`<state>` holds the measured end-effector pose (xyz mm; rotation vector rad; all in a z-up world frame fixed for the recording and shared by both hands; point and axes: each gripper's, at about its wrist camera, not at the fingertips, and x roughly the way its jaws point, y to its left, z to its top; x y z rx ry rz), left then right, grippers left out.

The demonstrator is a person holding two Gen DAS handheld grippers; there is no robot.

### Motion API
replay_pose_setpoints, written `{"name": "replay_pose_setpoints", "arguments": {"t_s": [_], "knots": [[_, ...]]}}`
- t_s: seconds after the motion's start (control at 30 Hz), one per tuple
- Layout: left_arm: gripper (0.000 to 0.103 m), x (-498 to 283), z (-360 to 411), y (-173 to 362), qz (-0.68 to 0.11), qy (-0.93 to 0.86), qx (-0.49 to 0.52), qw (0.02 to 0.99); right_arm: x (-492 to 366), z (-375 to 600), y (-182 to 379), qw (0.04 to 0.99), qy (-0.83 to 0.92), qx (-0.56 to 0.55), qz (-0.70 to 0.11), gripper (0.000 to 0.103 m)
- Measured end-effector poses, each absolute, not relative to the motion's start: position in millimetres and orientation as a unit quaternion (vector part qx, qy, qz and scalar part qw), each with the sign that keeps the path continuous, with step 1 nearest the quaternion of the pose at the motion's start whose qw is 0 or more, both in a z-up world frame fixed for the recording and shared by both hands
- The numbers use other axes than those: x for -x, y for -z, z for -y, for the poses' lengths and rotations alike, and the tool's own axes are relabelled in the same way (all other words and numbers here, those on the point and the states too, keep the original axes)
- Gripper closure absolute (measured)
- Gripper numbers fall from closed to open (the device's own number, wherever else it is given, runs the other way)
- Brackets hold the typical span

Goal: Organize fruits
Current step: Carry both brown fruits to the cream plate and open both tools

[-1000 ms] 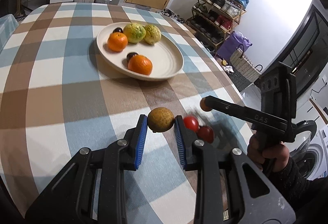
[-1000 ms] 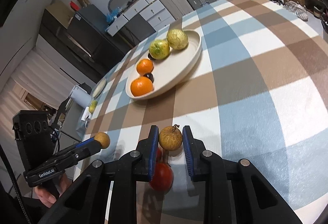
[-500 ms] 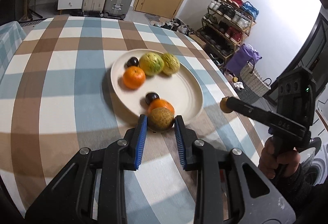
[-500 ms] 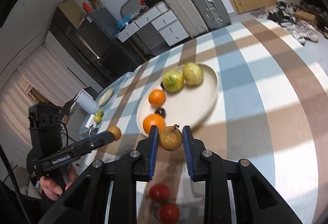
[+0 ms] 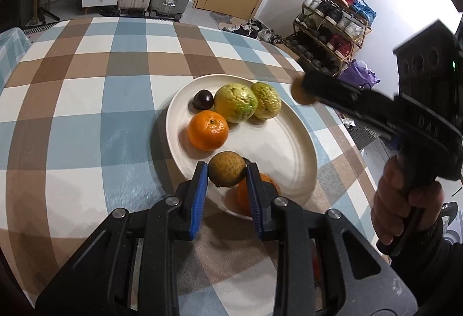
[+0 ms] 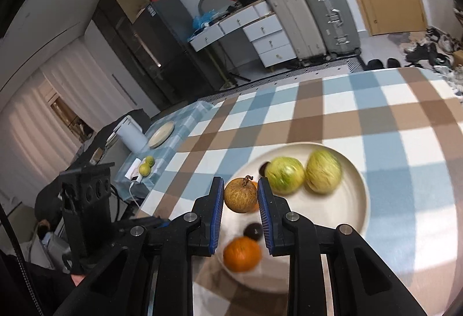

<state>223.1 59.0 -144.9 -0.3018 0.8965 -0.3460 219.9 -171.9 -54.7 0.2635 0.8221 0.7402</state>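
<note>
Checked surface bearing a cream plate with two green fruits, two oranges and two dark plums. Left gripper, jaws narrowly parted, clamps a brown fruit above the plate's near rim. Right gripper likewise grips a stemmed fruit over the plate, above an orange and a plum.
</note>
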Motion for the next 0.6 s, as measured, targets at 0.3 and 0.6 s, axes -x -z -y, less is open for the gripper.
{"name": "replay_pose_setpoints", "arguments": {"t_s": [0.3,0.6], "knots": [[0.079,-241,-60,159,-0.441,0.176,0.146,0.868,-264,123,76,0.828,-0.357,-0.078,-0.426,0.079],[0.079,-247,-61,165,-0.444,0.185,0.145,0.865,-280,99,98,0.816,-0.362,-0.066,-0.446,0.079]]}}
